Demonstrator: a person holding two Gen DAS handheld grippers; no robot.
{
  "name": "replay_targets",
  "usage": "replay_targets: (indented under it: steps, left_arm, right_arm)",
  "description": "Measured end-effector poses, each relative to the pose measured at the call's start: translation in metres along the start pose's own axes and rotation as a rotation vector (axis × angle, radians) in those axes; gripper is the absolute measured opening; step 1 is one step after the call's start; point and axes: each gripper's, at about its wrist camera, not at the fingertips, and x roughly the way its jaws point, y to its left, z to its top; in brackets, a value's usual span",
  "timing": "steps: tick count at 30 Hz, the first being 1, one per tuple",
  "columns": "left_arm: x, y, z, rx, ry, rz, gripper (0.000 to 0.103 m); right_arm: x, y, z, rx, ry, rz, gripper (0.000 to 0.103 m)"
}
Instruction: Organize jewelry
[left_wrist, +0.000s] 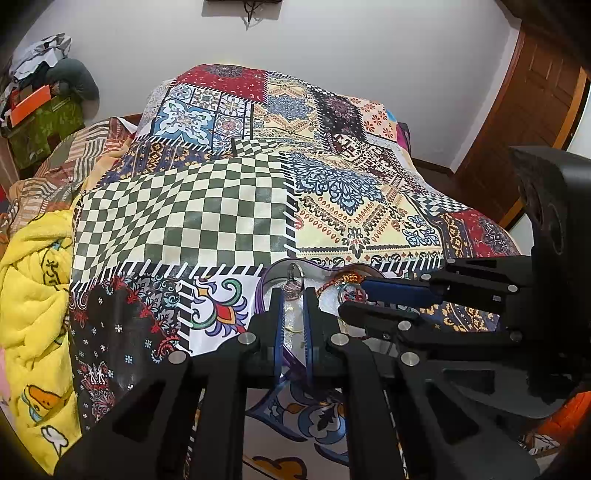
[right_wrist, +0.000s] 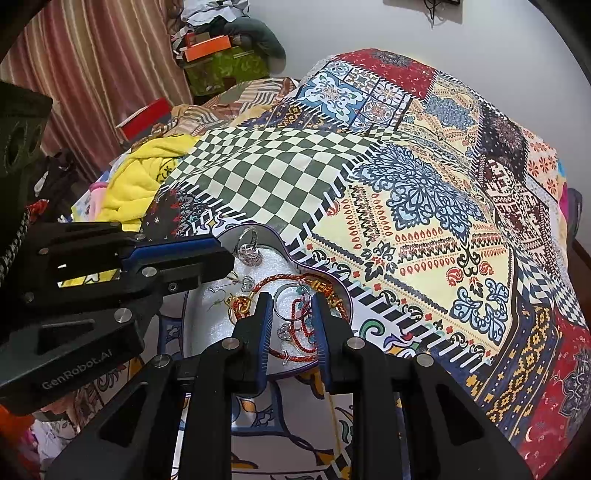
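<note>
A heart-shaped purple-rimmed tray (right_wrist: 258, 230) lined with white foam lies on the patchwork bedspread. It holds a silver ring (right_wrist: 250, 248), small earrings (right_wrist: 246, 282), a plain silver hoop (right_wrist: 290, 302) and red-and-gold braided cords (right_wrist: 299, 349). My right gripper (right_wrist: 291, 308) is open, its fingers on either side of the hoop and cords. My left gripper (left_wrist: 292, 295) is open over the tray (left_wrist: 264, 282), its fingers on either side of the silver ring (left_wrist: 295, 282). In the left wrist view the right gripper's fingers (left_wrist: 391, 291) reach in from the right above the cords (left_wrist: 345, 278).
The patchwork bedspread (left_wrist: 229, 214) covers the bed, rising towards the back. A yellow blanket (left_wrist: 33, 295) lies at the left. A cluttered green box (left_wrist: 40, 122) stands by the white wall. A wooden door (left_wrist: 528, 122) is at the right. Striped curtains (right_wrist: 103, 70) hang at the left.
</note>
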Motion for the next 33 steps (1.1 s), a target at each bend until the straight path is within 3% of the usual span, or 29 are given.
replay_targets:
  steps: [7,14,22,30,32,33]
  left_arm:
    - [-0.005,-0.002,-0.001,0.006,0.002,0.005,0.007]
    - [-0.045,-0.009,0.004,0.013,-0.065,0.023,0.007]
    - [-0.143,-0.040,0.010,0.053,-0.254,0.044,0.007]
    - [-0.256,-0.083,-0.015,0.102,-0.499,0.069,0.011]
    - [-0.279,-0.092,-0.024,0.110,-0.552,0.077,0.014]
    - [-0.291,-0.097,-0.030,0.111,-0.581,0.080,0.021]
  right_arm:
    - [-0.013,0.003,-0.001,0.001,-0.007,0.008,0.020]
    - [-0.070,0.012,0.002,0.022,-0.126,-0.025,0.020]
    - [-0.194,0.041,-0.005,0.053,-0.420,-0.077,0.020]
    - [-0.295,0.088,-0.043,0.041,-0.686,-0.113,0.020]
    - [-0.308,0.097,-0.053,0.042,-0.731,-0.125,0.029]
    - [-0.313,0.102,-0.059,0.038,-0.748,-0.134,0.035]
